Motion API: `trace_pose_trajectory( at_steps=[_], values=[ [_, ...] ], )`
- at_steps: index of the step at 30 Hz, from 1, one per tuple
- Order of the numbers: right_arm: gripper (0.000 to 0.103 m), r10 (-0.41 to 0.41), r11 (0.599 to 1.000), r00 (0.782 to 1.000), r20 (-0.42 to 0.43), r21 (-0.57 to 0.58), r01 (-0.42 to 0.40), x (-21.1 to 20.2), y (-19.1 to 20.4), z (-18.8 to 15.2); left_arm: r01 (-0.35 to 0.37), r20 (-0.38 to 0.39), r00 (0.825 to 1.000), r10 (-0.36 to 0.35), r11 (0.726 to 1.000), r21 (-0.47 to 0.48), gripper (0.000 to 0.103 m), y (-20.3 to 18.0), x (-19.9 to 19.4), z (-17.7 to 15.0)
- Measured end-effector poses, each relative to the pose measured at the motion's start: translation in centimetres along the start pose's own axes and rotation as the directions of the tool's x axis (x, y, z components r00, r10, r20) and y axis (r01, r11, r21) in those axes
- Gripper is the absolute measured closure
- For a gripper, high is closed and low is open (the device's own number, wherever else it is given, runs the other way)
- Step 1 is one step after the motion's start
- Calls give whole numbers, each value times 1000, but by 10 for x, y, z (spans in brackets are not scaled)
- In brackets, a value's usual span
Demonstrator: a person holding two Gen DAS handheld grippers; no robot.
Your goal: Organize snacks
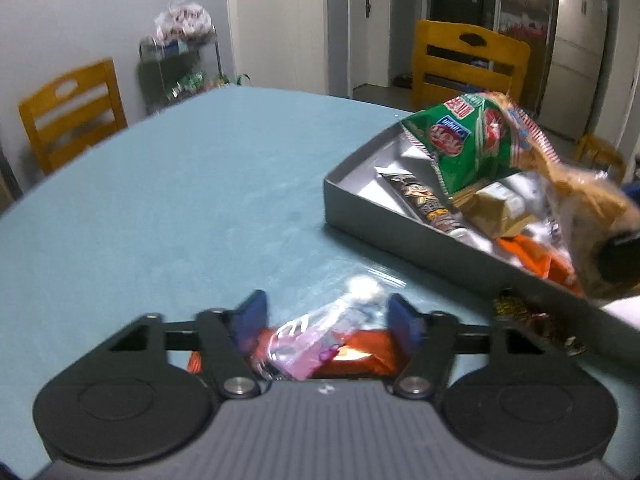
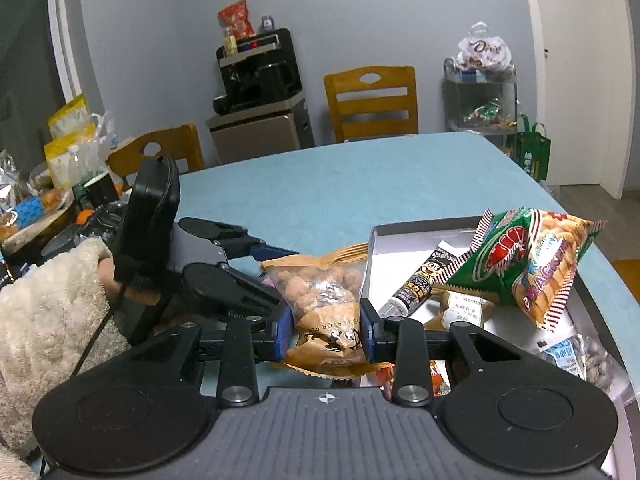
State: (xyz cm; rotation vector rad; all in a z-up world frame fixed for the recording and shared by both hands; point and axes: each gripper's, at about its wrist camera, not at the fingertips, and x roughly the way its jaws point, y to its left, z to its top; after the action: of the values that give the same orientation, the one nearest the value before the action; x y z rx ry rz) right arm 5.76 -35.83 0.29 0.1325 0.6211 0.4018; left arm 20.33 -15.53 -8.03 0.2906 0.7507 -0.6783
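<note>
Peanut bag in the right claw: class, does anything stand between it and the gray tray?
Only the tray's near wall. The peanut bag, clamped in the right claw, hangs beside it; inside, the green cracker bag fills much space.

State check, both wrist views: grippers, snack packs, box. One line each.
Left gripper: open, straddling pink-and-clear packet lying on an orange packet.
Right gripper: shut on peanut bag, held beside the box.
Grey box: open-topped, on the table, partly filled.
Green cracker bag: sealed, tilted, resting atop snacks in box.
Dark stick pack: lying in box.
</note>
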Motion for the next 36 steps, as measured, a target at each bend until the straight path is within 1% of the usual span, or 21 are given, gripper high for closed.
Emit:
trace_pose_trajectory(
  at_steps=[1,2,3,8,9,16,22,26,27,33,36],
  values=[
    [68,1,1000,1000,1,3,-1,-1,-1,0,13,-1,1000,-13,1000,-14,51,0,0,0],
    [68,3,1000,1000,2,4,-3,-1,-2,-1,8,0,1000,-8,1000,-13,53,-2,-1,-1],
    [68,4,1000,1000,1,5,-4,-1,-2,-1,3,3,1000,-3,1000,-9,57,-4,-2,-1],
    [68,9,1000,1000,-2,2,-9,2,-1,-2,-8,6,1000,8,1000,-7,72,-16,-7,-4],
    [68,8,1000,1000,-3,1,-8,3,0,-2,-14,7,1000,14,1000,-6,73,-18,-8,-4],
    [68,2,1000,1000,-7,-11,-2,3,5,-4,-68,16,998,68,998,3,75,-30,-12,-7],
    [68,3,1000,1000,-12,-23,-3,3,9,-5,-79,22,997,79,997,-6,78,-33,-11,-9],
    [68,8,1000,1000,-14,-28,-9,3,11,-6,-91,26,995,92,996,-9,83,-35,-12,-10],
    [68,11,999,1000,-16,-30,-11,3,12,-7,-98,30,995,98,995,-11,85,-36,-12,-10],
    [68,19,999,999,-28,-42,-21,6,16,-10,-122,51,991,125,991,-48,89,-33,-21,-12],
    [68,26,999,999,-30,-42,-28,7,16,-12,-132,70,988,138,988,-83,89,-29,-32,-13]
  ],
)
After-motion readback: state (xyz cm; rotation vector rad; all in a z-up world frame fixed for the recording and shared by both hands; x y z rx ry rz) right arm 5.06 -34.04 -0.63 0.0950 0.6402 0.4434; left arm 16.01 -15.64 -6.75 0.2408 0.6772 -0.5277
